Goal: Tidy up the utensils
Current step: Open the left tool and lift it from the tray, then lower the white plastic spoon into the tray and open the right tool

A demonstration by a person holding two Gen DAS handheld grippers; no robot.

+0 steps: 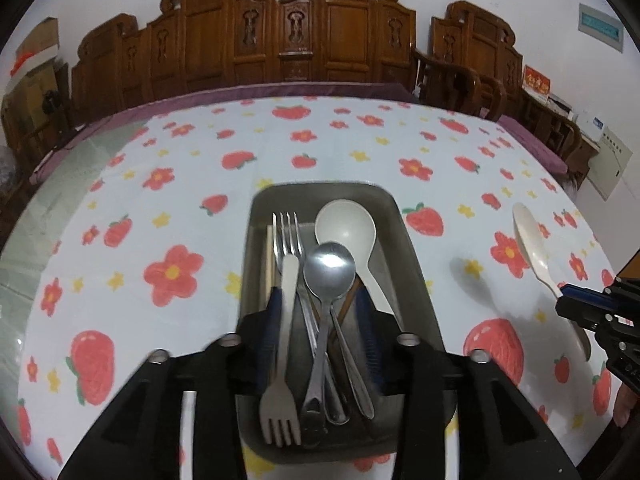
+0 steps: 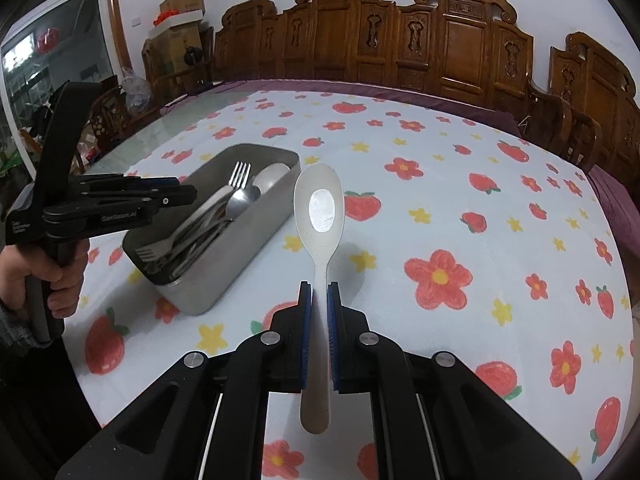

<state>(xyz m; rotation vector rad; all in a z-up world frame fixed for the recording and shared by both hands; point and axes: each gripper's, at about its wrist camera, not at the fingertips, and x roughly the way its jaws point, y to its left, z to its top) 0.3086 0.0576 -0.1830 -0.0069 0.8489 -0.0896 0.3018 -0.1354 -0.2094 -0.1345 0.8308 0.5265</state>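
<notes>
Most of the job looks done: the metal tray (image 1: 416,264) already holds a steel fork (image 1: 286,236), a white plastic fork (image 1: 282,392), a steel spoon (image 1: 330,268), a white ladle-shaped spoon (image 1: 346,226) and what seem to be chopsticks along its wall. The left gripper (image 1: 320,312) hangs over the tray's near end with its jaws apart, the utensil handles lying below and between them, pressed by neither pad.

What is left, as I judge it, is the white rice paddle (image 2: 319,208). The right gripper (image 2: 319,292) has its jaws clamped on the handle, the blade standing out ahead of them above the desk (image 2: 480,200) and the handle end trailing behind, with the tray off to their left.

The left wrist view alone shows how the tray's contents lie; the right wrist view alone shows the grip on the paddle, the tray's outer wall and the person's hand (image 2: 60,280) on the left gripper's handle.
</notes>
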